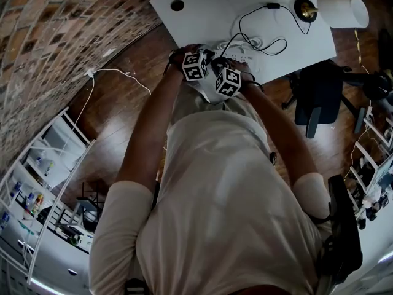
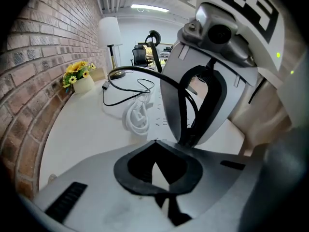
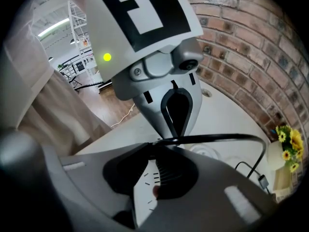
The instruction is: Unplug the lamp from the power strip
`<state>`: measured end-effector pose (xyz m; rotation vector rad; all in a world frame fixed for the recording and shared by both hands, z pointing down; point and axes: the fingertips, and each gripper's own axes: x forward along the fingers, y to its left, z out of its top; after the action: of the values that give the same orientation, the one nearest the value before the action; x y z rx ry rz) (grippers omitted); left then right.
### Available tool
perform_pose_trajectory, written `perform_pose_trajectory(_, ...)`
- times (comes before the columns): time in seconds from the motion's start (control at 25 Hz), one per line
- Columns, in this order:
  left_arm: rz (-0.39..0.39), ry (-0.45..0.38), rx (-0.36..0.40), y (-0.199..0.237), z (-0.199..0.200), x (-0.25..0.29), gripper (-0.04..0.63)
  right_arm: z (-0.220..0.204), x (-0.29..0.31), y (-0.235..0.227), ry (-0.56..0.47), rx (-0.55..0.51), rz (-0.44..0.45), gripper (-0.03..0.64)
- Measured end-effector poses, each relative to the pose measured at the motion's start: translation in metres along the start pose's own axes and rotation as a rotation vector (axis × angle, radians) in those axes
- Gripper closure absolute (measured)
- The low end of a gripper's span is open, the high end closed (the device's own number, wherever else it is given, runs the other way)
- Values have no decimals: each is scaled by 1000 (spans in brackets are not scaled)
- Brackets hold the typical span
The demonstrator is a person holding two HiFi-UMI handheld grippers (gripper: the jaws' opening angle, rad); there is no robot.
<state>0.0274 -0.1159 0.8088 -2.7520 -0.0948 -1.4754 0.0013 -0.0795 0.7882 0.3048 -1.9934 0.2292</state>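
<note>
Both forearms are reaching steeply down over the white table's (image 1: 202, 11) near edge. The left gripper (image 2: 154, 141) is pressing shut beside the power strip (image 2: 157, 114). The right gripper (image 3: 157, 141) is pinching the lamp's black plug (image 3: 169, 172) there. A brick wall (image 1: 55, 35) is flanking the table.

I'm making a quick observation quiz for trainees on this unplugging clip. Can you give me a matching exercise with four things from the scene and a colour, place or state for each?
Things:
1. lamp shade
2. flowers
3. lamp cord
4. left tongs

Descriptions:
A. black, running across the desk
B. shut together
C. white, at the desk's far end
D. yellow, beside the brick wall

Pairs: 1-C, 2-D, 3-A, 4-B
</note>
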Motion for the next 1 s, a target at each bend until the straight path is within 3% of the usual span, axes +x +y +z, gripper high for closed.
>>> perform_pose_trajectory(0.6,-8,33,6,-5,4,2,601,-3,-4,4,51,-2,-18,571)
perform_pose_trajectory(1.0,-11,32,17,-13,7,4,600,-10,-9,10,18,-39,-27,572)
